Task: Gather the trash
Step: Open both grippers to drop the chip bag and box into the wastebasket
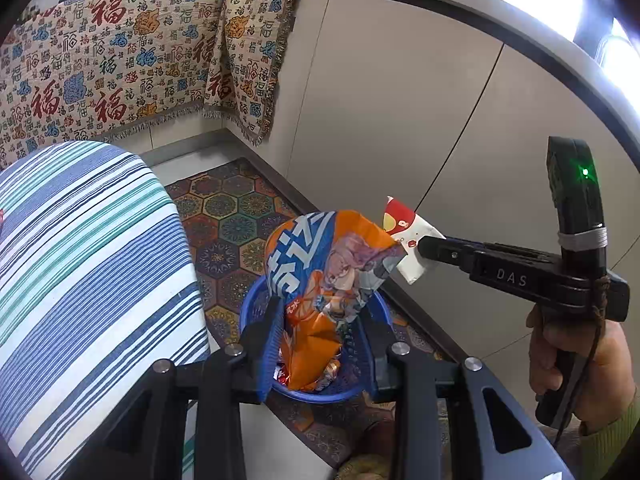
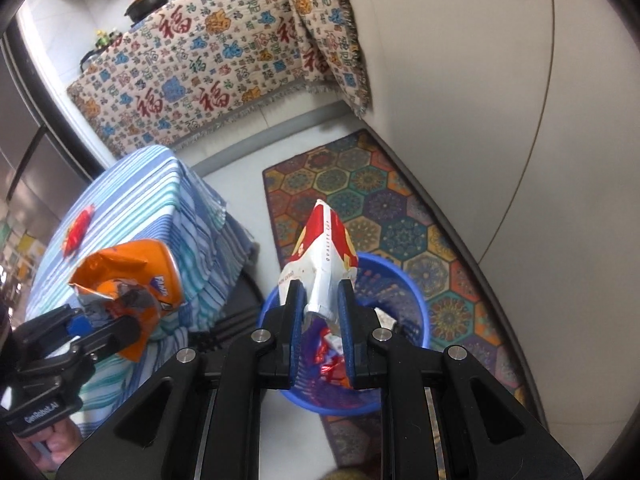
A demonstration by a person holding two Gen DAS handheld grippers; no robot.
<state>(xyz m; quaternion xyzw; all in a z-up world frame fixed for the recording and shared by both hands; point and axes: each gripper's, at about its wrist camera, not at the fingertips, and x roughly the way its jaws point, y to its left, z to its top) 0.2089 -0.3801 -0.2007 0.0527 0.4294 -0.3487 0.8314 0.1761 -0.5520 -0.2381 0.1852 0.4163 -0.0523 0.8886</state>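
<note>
Over the blue basket (image 2: 416, 292) on the patterned rug (image 2: 400, 208), my right gripper (image 2: 322, 312) pinches one red-and-white wrapper (image 2: 324, 256). My left gripper (image 1: 318, 344), its body marked "GenRobot.AI", clamps one orange bag (image 1: 320, 280) above the basket; one red wrapper (image 2: 78, 232) lies near the striped table's (image 2: 132, 200) far edge.
</note>
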